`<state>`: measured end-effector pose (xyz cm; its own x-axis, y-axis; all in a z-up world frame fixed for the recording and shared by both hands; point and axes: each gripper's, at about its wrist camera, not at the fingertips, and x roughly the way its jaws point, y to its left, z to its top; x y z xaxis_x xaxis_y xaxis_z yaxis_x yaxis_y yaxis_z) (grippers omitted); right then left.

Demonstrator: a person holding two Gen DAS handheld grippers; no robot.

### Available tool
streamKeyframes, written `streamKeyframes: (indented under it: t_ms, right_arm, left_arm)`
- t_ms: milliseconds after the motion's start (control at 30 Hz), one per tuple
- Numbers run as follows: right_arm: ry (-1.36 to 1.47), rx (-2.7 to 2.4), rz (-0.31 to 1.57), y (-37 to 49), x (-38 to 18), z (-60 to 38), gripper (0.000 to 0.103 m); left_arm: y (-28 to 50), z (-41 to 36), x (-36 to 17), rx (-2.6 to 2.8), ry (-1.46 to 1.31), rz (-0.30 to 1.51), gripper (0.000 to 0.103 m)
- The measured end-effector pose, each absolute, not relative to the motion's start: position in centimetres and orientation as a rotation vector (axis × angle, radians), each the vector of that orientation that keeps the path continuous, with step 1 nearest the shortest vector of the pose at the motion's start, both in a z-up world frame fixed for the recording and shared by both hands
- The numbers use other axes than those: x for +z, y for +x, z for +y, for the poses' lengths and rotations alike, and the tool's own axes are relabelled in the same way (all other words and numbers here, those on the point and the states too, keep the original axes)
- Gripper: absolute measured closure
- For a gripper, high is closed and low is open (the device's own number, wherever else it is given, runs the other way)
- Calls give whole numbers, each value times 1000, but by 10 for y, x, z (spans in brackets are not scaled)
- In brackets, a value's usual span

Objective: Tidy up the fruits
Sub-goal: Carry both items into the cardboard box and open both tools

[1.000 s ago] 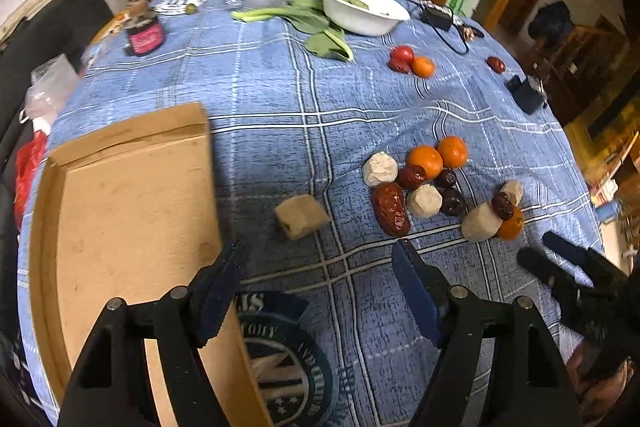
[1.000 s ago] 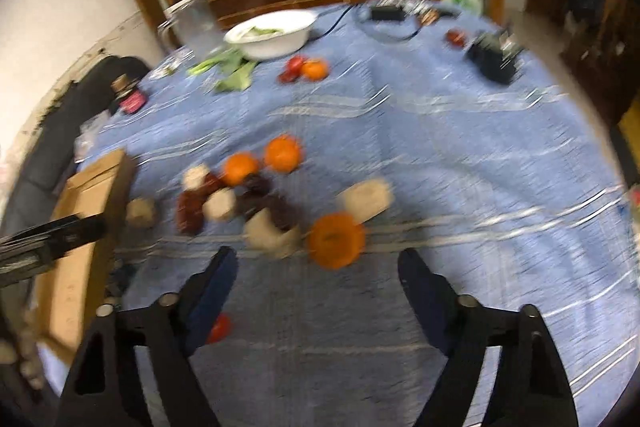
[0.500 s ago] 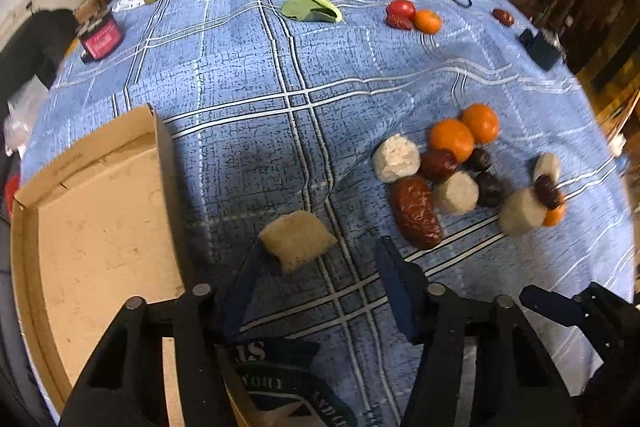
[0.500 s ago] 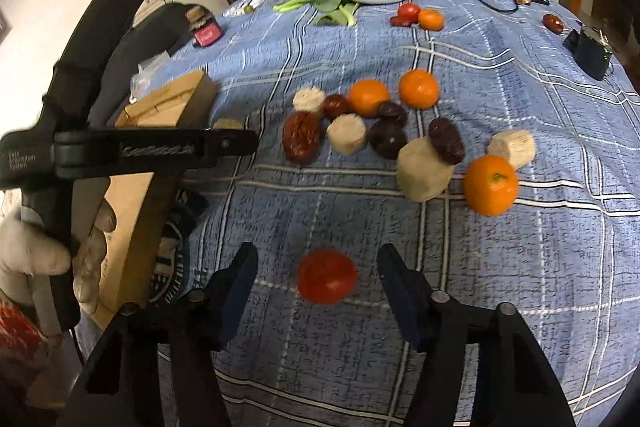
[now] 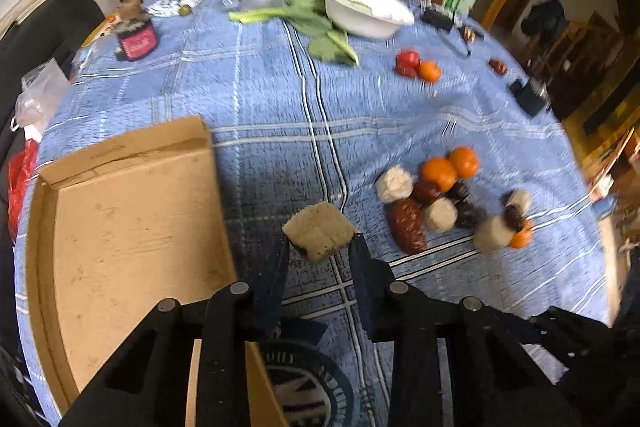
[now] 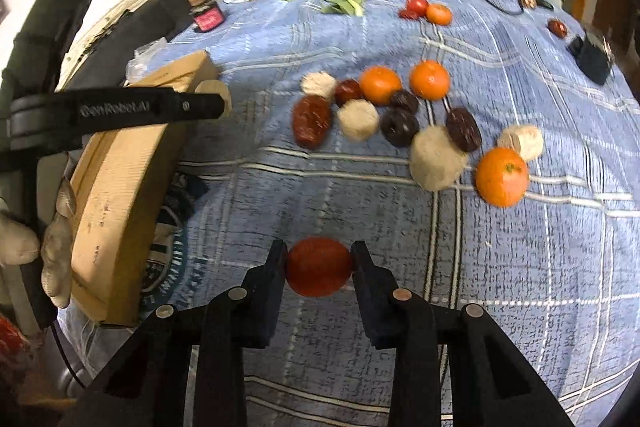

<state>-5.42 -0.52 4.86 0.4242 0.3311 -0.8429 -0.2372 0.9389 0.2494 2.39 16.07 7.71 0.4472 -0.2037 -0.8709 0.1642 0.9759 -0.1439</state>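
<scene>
In the left wrist view, our left gripper (image 5: 319,247) is pinching a tan block (image 5: 319,231) just beside the cardboard box (image 5: 132,211). In the right wrist view, our right gripper (image 6: 319,259) is clamping a red tomato (image 6: 319,271) above the blue tablecloth (image 6: 500,267).

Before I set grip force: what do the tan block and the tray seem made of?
Tan block in the left gripper: porous and matte with a grainy surface, perhaps foam or cake. Tray: matte brown cardboard, with folded walls and raw edges.
</scene>
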Motion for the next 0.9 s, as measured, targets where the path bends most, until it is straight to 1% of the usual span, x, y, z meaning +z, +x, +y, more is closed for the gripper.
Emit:
streamKeyframes:
  t_ms: [133,233,333,433,667,900]
  right_arm:
    - [82,434,1037,-48,70,18,68]
    - [67,511,1010,-40,85,47,68]
    - [41,593,991,-29,96,84,67]
    - [13,652,982,-15,99,121,67]
    - [-79,644,1023,25,64,190,67]
    - [-104,647,1102,36,34,210,66]
  left_arm:
    - [11,189,103,-180,-60,1036,73]
    - [6,226,116,-97,-56,1015,73]
    - [7,261,116,-26,-70,1025,73]
    - [12,296,103,31,-75,1054,73]
    - [34,347,63,84,-115,1130,73]
    - [40,351,48,56,-129,1168,73]
